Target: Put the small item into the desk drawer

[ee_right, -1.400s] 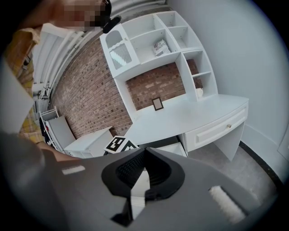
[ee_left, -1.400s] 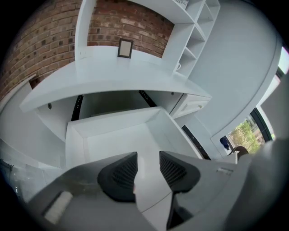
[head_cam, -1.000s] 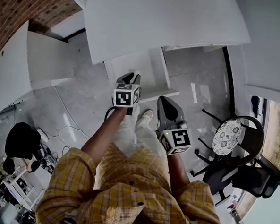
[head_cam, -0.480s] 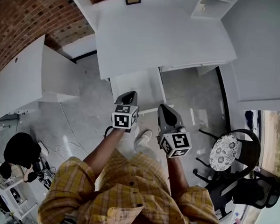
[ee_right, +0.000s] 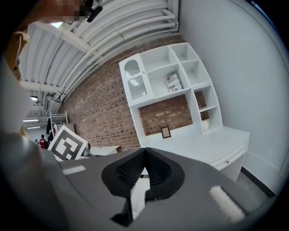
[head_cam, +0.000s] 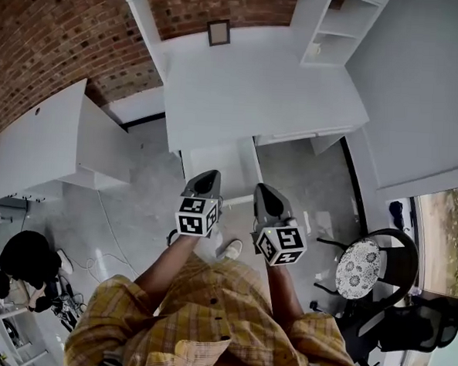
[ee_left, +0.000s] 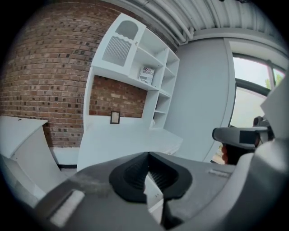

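The left gripper [ee_left: 147, 155] was fully closed, its dark pads pressed together with nothing between them. The right gripper [ee_right: 144, 151] was closed as well, its jaw tips meeting and nothing held. In the head view both were held side by side in front of the person's yellow checked shirt [head_cam: 205, 316], the jaws aimed at a white desk [head_cam: 258, 87] ahead.

Ahead and to the right of the right gripper, the desk drawer [ee_right: 232, 155] sat just under the desk top, pushed shut, so its inside could not be seen. Beyond the jaws, at the back of the desk top, a small framed picture [ee_right: 165, 131] stood upright against the brick wall.

Above and ahead rose a white shelf unit [ee_right: 159, 67]. One upper compartment held a printed packet or book [ee_right: 173, 82], leaning. A lower compartment to the right held a small pale object [ee_right: 205, 125], too small to identify. The other open compartments looked bare. Which of these things was the small item could not be told; neither gripper held it.
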Tool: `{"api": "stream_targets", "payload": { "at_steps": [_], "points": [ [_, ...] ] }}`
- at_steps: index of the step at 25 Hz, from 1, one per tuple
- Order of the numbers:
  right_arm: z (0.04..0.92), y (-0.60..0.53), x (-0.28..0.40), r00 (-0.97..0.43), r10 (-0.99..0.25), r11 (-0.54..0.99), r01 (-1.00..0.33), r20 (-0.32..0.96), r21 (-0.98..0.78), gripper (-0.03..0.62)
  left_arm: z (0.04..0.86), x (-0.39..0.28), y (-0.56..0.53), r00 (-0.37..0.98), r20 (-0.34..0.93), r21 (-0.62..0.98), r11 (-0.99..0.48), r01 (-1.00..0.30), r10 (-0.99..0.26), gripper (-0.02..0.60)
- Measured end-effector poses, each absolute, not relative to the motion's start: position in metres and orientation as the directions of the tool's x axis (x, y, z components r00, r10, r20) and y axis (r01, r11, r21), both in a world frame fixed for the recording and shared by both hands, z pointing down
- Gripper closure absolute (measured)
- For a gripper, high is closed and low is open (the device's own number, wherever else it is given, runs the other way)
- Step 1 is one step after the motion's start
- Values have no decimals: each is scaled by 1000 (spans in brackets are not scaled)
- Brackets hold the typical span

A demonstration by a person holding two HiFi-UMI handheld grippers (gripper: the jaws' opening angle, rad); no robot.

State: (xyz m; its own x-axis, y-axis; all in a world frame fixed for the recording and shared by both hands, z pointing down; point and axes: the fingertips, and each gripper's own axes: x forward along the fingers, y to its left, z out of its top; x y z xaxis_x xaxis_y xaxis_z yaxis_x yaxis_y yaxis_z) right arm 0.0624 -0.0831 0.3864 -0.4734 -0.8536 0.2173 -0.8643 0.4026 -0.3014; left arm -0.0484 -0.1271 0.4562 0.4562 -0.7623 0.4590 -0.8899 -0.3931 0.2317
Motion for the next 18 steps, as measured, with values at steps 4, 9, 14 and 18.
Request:
{"api": "stream_targets", "payload": {
  "at_steps": [4,9,14,18],
  "points": [
    [367,-74,63,-478,-857,417,-863,193,-286,597,426,-45,-114,471,396,216,-418,-882,-788,578],
    [347,-65,63,-482,-863,433,-861,155,-267,597,393,-40,-95,477,313,166,-447,-879,-821,578],
    [332,-59,61,-489,-864,450,-857,122,-252,597,367,-39,-82,476,252,132,-457,-879,-843,578],
    [326,-54,63,-482,-869,446,-861,113,-243,597,355,-39,-69,473,216,113,-460,-881,-854,578]
  ]
}}
